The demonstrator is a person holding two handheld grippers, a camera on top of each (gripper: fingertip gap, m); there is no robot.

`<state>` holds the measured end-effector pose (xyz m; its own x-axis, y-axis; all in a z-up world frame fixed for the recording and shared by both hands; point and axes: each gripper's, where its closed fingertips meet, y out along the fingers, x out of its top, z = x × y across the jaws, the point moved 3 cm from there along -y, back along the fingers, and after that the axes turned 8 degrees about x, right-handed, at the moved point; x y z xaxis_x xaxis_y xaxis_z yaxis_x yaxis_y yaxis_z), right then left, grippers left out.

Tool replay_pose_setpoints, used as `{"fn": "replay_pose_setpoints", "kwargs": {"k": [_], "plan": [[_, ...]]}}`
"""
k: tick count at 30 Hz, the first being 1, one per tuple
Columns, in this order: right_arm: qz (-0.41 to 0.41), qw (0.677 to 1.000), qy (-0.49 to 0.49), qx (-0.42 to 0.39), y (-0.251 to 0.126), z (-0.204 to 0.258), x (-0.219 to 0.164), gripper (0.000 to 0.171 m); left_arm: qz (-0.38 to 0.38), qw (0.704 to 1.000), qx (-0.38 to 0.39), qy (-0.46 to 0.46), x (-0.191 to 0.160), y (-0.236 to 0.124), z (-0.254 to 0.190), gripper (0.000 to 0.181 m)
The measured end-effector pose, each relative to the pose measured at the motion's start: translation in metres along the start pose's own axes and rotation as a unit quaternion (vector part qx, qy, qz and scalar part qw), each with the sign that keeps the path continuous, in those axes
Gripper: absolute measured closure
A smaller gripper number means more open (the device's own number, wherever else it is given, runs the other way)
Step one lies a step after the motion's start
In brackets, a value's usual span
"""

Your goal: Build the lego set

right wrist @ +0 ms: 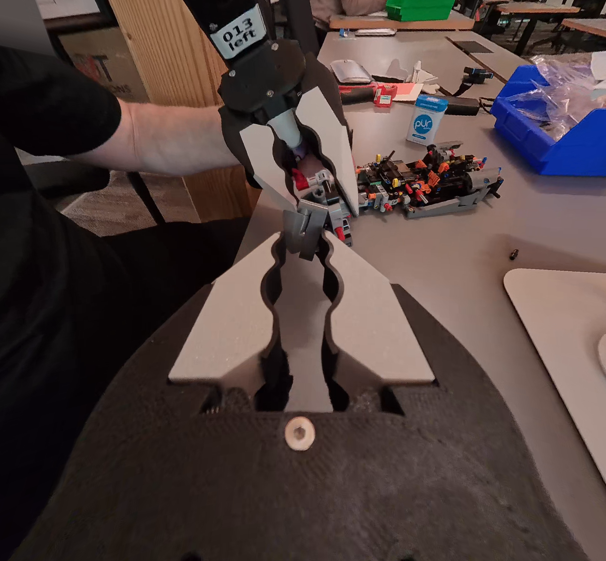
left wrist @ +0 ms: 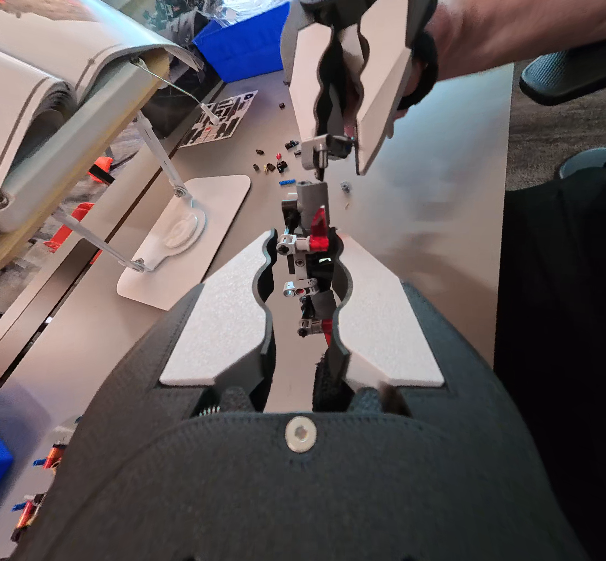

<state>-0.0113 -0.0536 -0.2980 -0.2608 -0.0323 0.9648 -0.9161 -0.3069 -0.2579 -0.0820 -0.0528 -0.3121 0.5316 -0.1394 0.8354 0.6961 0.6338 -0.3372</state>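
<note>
Above the bench (left wrist: 426,217), the left gripper (left wrist: 303,246) is clamping a slim red, white and grey lego sub-assembly (left wrist: 306,250), while the right gripper (left wrist: 341,148) is pinching a small grey angled piece (left wrist: 316,151) just above its grey top block. To seat it well, I'd be lining the piece's black pin squarely over the hole, then pressing straight down while the left gripper is bracing.
</note>
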Motion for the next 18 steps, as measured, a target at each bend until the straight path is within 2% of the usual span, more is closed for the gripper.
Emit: {"fn": "replay_pose_setpoints", "kwargs": {"k": [6,18], "plan": [[0.000,1.000,-0.014,-0.001,-0.003,-0.001,0.002,0.154,0.055,0.997,-0.029,0.046,-0.001,0.004,-0.008,0.152],[0.065,0.996,-0.059,0.000,-0.003,0.003,-0.012,0.154,0.086,0.989,-0.101,0.063,0.001,0.007,-0.018,0.152]]}}
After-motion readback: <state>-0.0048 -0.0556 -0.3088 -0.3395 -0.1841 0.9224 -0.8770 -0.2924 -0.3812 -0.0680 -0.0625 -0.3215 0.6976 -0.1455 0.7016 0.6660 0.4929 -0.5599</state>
